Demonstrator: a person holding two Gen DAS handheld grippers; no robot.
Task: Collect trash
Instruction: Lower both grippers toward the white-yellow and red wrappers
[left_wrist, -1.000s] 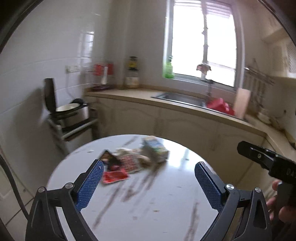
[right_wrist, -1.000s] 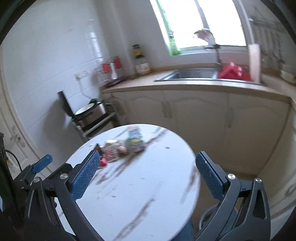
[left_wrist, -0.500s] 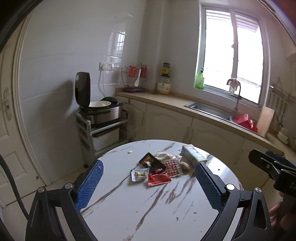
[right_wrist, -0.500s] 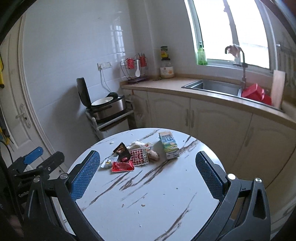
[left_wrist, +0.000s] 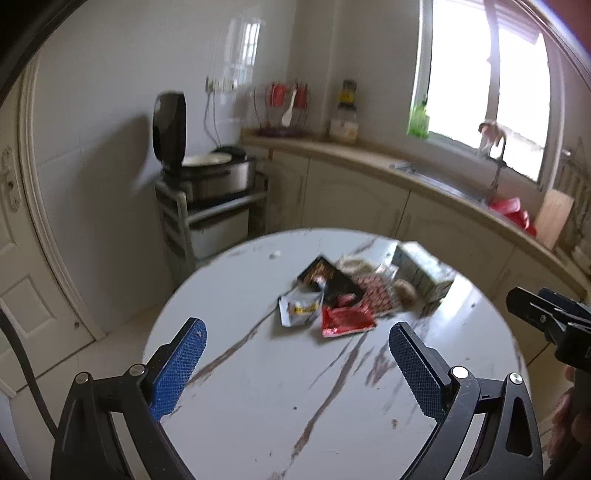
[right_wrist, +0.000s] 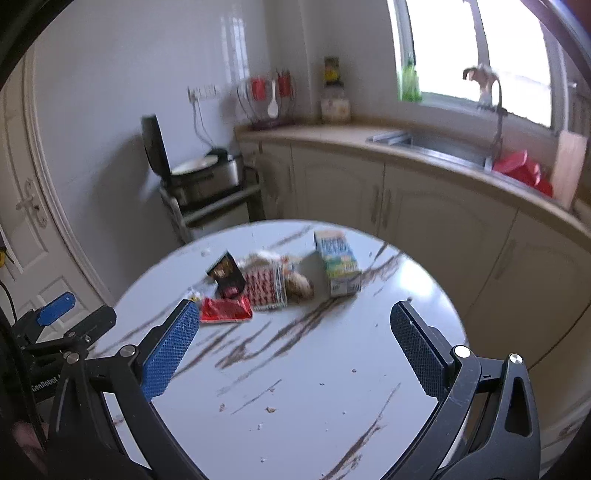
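While both views have swung and drawn in on the round marble table (left_wrist: 258, 387) over the last second, the litter on it now sits lower and larger between my fingers than it did half a second ago — I am closing on the pile, not yet at it. My left gripper (left_wrist: 297, 354) is spread wide with nothing between its blue pads, and my right gripper (right_wrist: 295, 343) is just as wide and just as empty. The trash lies bunched on the far half of the table: a red wrapper (left_wrist: 345, 321) nearest me, a silver pouch (left_wrist: 301, 308) just beside it on the left, a black packet (right_wrist: 226, 275) behind, a red-checked wrapper (right_wrist: 266, 288) touching a brownish lump (right_wrist: 299, 284), and a small milk carton (right_wrist: 338, 264) on the right end. Crumbs dot the near side in the right view. Both pictures are smeared by motion, so finer detail escapes me. I see no bin or bag in either view — where the pieces should go I cannot tell. My judgement: nothing is collected yet, and the red wrapper is the easiest first pick for the left gripper, being flat, close and clear of the others.
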